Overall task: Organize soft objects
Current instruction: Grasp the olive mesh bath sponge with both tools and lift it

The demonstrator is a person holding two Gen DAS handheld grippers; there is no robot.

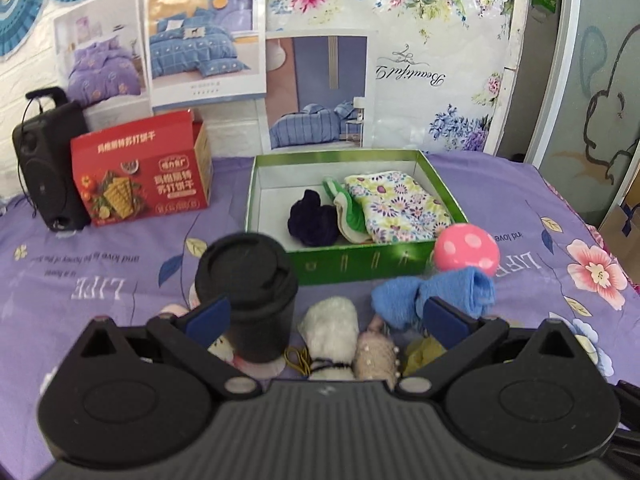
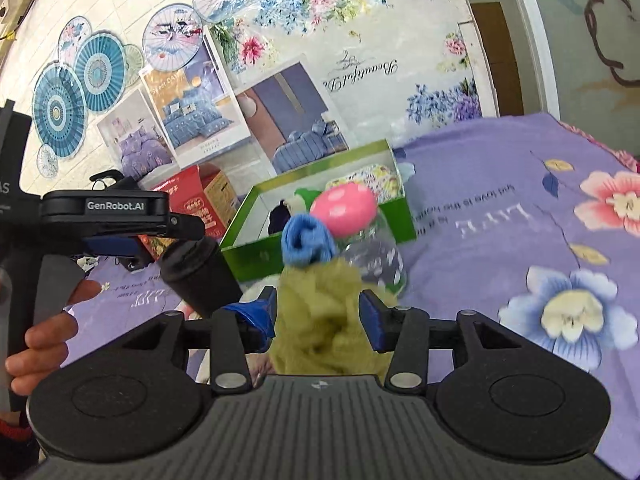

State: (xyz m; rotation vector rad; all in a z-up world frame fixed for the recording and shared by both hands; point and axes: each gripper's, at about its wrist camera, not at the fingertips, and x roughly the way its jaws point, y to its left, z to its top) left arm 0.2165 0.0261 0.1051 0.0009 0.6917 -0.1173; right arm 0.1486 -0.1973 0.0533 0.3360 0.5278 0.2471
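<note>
My left gripper [image 1: 328,314] is open wide low over the purple bedspread. A black lidded cup [image 1: 256,300], a white fluffy piece [image 1: 330,328] and a pink knitted piece [image 1: 376,354] lie between and under its fingers, untouched. Beyond them stands a green box [image 1: 360,272] holding a dark purple scrunchie [image 1: 310,218], a green-and-white cloth [image 1: 348,212] and a floral cloth [image 1: 396,206]. A blue fuzzy cloth [image 1: 440,288] and a pink dotted ball [image 1: 466,254] sit at the box's near right corner. My right gripper [image 2: 318,318] is shut on a yellow-green fluffy cloth [image 2: 320,312], which fills the gap between its pads.
A red biscuit carton [image 1: 140,176] and a black speaker [image 1: 48,168] stand at the back left against the poster wall. The pink ball tops a clear jar [image 2: 376,264]. A hand [image 2: 44,336] holds the left gripper's handle. Flowered bedspread [image 2: 520,240] stretches to the right.
</note>
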